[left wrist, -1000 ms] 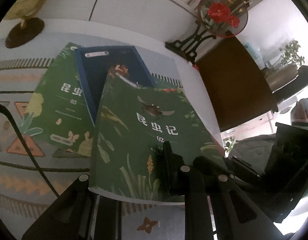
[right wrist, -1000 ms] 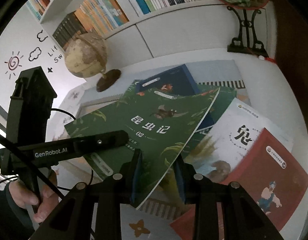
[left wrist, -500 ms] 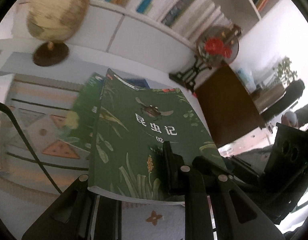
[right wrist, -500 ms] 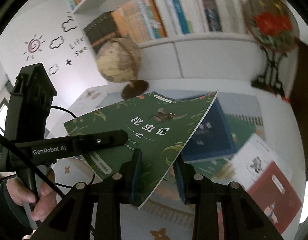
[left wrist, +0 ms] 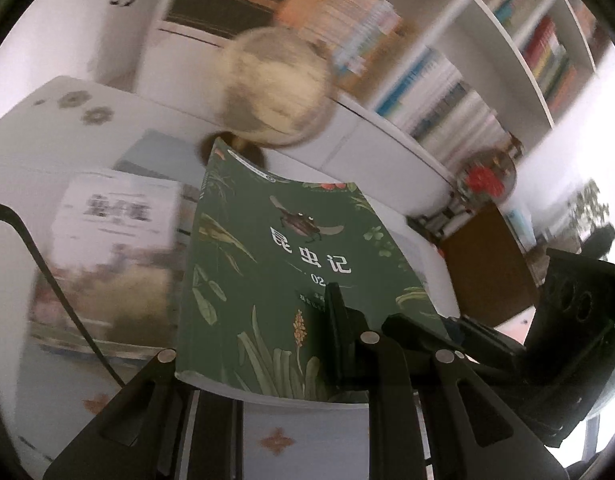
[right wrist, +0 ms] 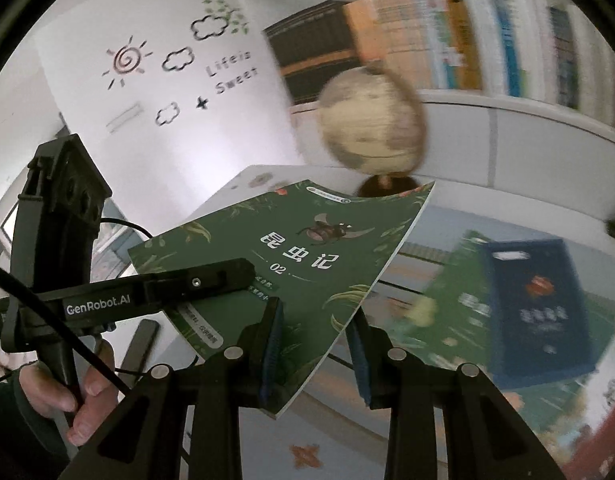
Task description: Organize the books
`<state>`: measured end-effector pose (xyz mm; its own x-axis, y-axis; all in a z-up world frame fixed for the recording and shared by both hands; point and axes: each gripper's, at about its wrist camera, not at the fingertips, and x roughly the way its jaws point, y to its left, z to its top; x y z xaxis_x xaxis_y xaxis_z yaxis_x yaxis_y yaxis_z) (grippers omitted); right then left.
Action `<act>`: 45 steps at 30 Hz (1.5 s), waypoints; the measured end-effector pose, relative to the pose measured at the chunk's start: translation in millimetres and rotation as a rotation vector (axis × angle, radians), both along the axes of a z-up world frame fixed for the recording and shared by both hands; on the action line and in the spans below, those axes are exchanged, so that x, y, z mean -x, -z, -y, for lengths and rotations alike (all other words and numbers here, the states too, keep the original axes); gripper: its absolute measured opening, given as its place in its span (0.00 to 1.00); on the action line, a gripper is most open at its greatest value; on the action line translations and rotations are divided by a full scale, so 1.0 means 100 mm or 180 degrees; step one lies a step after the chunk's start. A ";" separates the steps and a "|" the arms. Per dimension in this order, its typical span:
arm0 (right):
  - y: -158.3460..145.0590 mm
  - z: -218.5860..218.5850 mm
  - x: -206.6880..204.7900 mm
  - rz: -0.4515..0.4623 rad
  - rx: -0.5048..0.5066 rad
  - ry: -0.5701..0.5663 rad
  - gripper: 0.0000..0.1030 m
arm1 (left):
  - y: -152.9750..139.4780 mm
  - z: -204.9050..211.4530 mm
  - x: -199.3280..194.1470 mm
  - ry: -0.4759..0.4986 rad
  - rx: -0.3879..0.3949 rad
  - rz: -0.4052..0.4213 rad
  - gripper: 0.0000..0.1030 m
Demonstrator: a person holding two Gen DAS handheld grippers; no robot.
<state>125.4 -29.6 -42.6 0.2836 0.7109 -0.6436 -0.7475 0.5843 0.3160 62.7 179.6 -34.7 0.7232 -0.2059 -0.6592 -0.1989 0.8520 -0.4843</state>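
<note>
A green book [left wrist: 291,264] with a beetle and "02" on its cover is lifted off the table, tilted, with both grippers shut on its near edge. In the left wrist view my left gripper [left wrist: 275,360] clamps it, one finger on the cover and the other hidden beneath. In the right wrist view my right gripper [right wrist: 315,344] pinches the near corner of the green book [right wrist: 307,256]. There my left gripper [right wrist: 211,280], held by a hand [right wrist: 83,400], lies across the cover. A blue book [right wrist: 535,300] rests on another green book [right wrist: 447,300] on the table.
A globe [left wrist: 275,88] stands just behind the held book, in front of a white bookshelf [left wrist: 447,92] full of books. A blurred white book stack [left wrist: 115,208] lies left of it. A red flower ornament [left wrist: 483,176] and a brown cabinet [left wrist: 487,264] are at the right.
Both grippers have carried the green book up and leftward, off the pile of books. The globe and shelf now fill the background, and a white stack has come into view.
</note>
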 end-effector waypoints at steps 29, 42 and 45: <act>1.07 -1.83 -0.25 -0.0858 0.0336 0.0123 0.31 | 1.12 -1.60 0.08 -0.0153 0.0628 -0.0454 0.21; 1.36 -1.85 -0.25 -0.1064 0.0646 0.0197 0.31 | 1.26 -1.69 0.60 -0.0362 0.0419 -0.0891 0.23; 1.34 -1.71 -0.21 -0.1059 0.0759 0.0289 0.31 | 1.21 -1.68 0.85 -0.0471 0.0319 -0.0905 0.23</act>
